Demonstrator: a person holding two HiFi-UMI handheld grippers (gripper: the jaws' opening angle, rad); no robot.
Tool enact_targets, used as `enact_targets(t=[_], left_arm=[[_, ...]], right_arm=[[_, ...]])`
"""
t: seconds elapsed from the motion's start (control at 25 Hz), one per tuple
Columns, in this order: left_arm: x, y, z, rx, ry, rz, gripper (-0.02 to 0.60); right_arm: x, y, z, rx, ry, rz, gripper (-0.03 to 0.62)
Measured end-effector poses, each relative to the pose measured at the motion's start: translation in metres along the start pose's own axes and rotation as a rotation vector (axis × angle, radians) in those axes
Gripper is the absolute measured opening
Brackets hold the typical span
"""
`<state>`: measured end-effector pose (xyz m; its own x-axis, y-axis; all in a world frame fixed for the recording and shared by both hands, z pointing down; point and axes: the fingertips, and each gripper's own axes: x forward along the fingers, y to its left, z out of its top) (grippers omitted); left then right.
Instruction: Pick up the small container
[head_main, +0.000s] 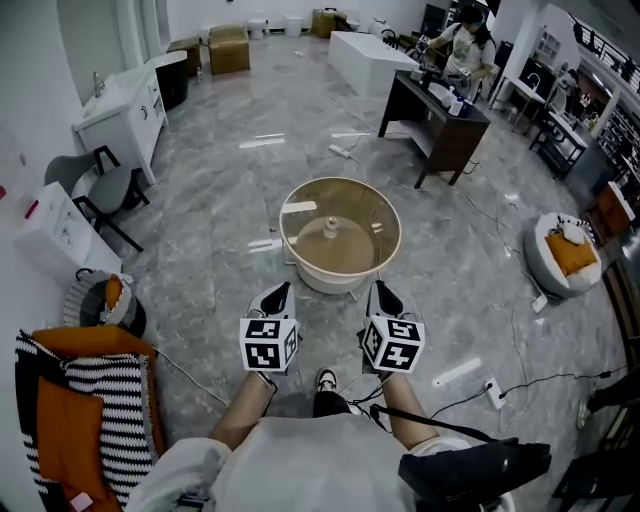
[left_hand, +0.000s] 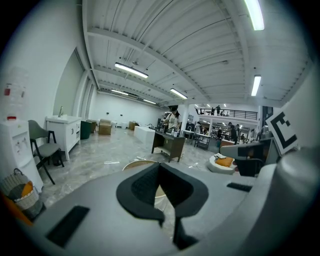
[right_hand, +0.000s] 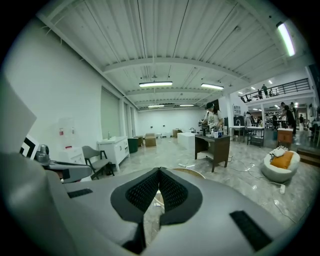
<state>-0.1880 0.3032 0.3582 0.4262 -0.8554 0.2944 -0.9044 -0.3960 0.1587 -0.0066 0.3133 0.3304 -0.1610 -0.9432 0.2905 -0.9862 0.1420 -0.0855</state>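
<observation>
A round beige table with a clear top stands on the grey floor just ahead of both grippers. A small white flat item lies on its left part, and a pale knob-like shape shows at its centre. I cannot tell which of these is the small container. My left gripper and right gripper are side by side just short of the table's near rim, both shut with nothing between the jaws. The left gripper has the table's rim showing behind its jaws. The right gripper has the table's edge past its tips.
A dark desk with a person at it stands at the back right. A white beanbag with an orange cushion sits to the right, with cables on the floor. To the left are a chair, a basket and striped cloth.
</observation>
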Motion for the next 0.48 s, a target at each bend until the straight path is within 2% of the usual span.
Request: enact_targets(t=[0.48], left_arm=[[0.113,0.004,0.051,0.008,-0.01,0.046,0.008]], right_arm=[[0.109,-0.052,0.05,-0.006,-0.007,0.072,0.023]])
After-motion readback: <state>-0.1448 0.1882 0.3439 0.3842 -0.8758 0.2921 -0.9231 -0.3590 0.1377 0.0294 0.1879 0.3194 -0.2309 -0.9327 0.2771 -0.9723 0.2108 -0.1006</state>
